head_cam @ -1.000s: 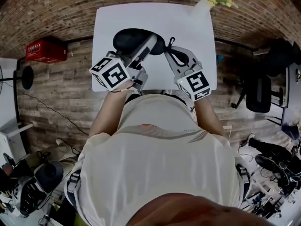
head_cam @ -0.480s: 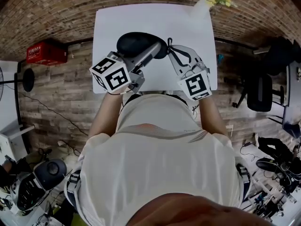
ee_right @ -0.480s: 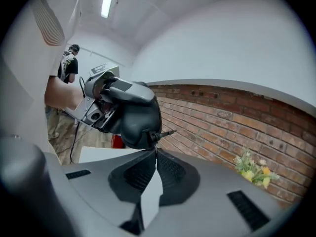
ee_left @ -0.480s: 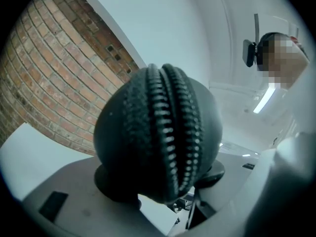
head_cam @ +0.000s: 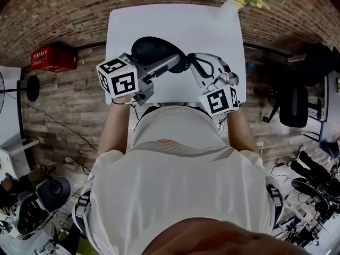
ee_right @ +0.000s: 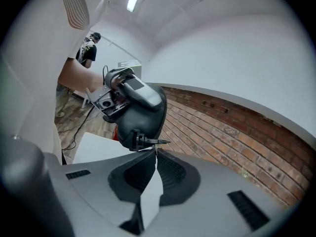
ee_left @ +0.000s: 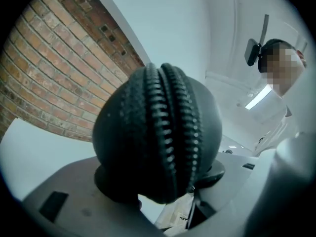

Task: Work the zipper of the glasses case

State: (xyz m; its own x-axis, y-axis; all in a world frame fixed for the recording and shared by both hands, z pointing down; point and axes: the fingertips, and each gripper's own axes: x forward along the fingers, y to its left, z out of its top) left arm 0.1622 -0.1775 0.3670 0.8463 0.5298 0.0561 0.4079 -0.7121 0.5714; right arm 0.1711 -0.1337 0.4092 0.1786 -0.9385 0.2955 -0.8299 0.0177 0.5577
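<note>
Left gripper (head_cam: 166, 63) clamps the black oval zippered glasses case (ee_left: 158, 132) up over the white table (head_cam: 175, 20), bracing it so the right gripper (ee_right: 155, 154), pinched shut on the small metal zipper pull (ee_right: 147, 141), can tug.

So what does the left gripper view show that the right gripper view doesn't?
Only the left gripper view: the zipper teeth running down the rounded black zippered glasses case, which is clamped in the left gripper, plus a person in the background. Only the right gripper view: the right gripper closed on the small metal zipper pull, and the left gripper seen from outside, holding the case. Both: the case and the brickwork.
</note>
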